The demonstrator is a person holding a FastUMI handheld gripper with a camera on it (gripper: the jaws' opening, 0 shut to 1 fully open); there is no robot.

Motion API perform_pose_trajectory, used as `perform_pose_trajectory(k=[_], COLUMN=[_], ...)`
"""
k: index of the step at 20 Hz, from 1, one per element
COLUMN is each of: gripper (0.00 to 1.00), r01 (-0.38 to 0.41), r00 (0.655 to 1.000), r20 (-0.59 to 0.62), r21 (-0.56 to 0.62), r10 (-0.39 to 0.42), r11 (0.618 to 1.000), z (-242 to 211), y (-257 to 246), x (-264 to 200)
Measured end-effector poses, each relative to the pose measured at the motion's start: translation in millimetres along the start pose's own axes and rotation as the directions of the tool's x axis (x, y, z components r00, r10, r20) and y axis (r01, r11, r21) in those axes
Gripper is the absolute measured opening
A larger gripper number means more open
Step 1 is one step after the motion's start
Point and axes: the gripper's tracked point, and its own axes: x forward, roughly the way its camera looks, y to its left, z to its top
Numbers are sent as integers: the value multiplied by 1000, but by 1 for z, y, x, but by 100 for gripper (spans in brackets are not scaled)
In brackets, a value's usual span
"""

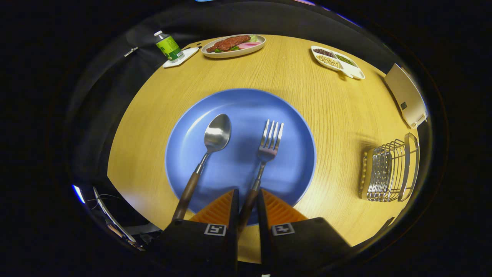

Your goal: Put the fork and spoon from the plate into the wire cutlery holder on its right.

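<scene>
A blue plate [246, 111] lies on the wooden table, just ahead of my fingers. On it rest a spoon [216, 134] on the left and a fork [269, 142] on the right, both with brown wooden handles pointing back toward me. My gripper [248, 191] is over the plate's near rim, and the fork's handle runs between the two fingers, which close against it on both sides. The spoon's handle passes just left of the left finger. The wire cutlery holder [388, 169] stands on the table to the right of the plate.
Beyond the plate stand an oval dish of food [234, 45], a green-labelled bottle [168, 45] on a small white tray, and a divided white dish of beans [337, 61]. A beige flat box [406, 95] sits at the table's right edge, behind the holder.
</scene>
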Motion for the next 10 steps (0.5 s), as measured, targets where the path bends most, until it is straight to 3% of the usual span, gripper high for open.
perform_pose_trajectory(k=[2, 10], gripper=[13, 8], r01=[-46, -160], r00=[999, 987], r20=[-17, -26], r21=[39, 2], r10=[47, 160], r11=[998, 987], z=[-2, -13], y=[4, 0], x=[-3, -49])
